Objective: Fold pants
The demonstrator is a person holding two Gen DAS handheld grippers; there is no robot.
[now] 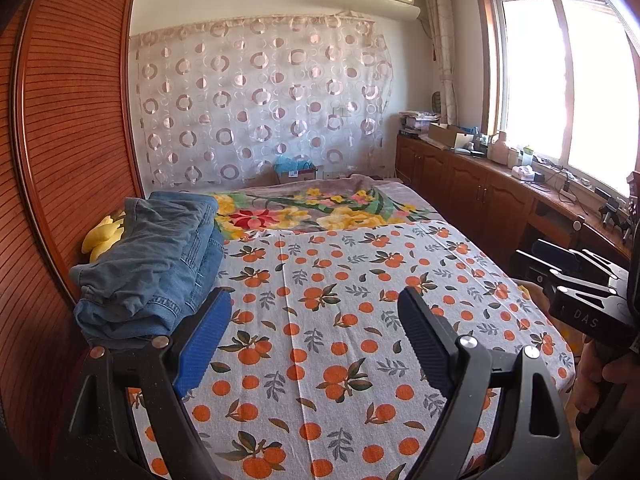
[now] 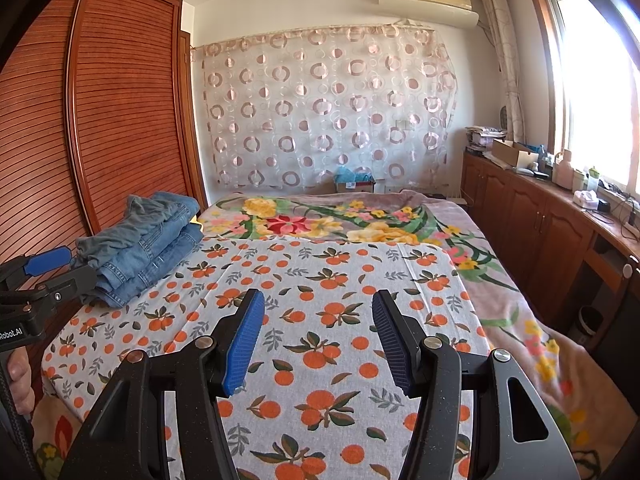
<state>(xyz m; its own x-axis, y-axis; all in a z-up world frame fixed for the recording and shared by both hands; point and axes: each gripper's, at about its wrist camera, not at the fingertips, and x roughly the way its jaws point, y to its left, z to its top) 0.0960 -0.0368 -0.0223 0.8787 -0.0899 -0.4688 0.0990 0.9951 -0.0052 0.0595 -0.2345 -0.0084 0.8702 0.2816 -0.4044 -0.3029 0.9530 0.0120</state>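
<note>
On the bed's left edge, beside the wardrobe (image 2: 120,100), lay the jeans (image 1: 152,264), already in a folded stack of several layers, with a greyer denim piece bunched less neatly on top. Whether that was one pair or more could not be told. The orange-print sheet (image 1: 340,320) in front of both claws was bare, with no garment spread out on it.

The left claw (image 1: 316,332) was spread wide and pinched nothing; its left finger sat just beside the stack's near corner, apart from it. The right claw (image 2: 318,336) was likewise spread and empty, hovering over the middle of the sheet, well apart from the jeans.

As a judgement, the scene fit two stages: a folded pile just set aside at the edge, or a pile waiting for a pair to be drawn onto the sheet. The pictures did not settle which, so no next move could be named with confidence.

Containers: a cardboard box (image 1: 296,174) with something blue in it stood past the bed's far edge, and an open box (image 2: 514,152) sat on the counter (image 2: 560,196) under the window; its contents were too small to make out.
</note>
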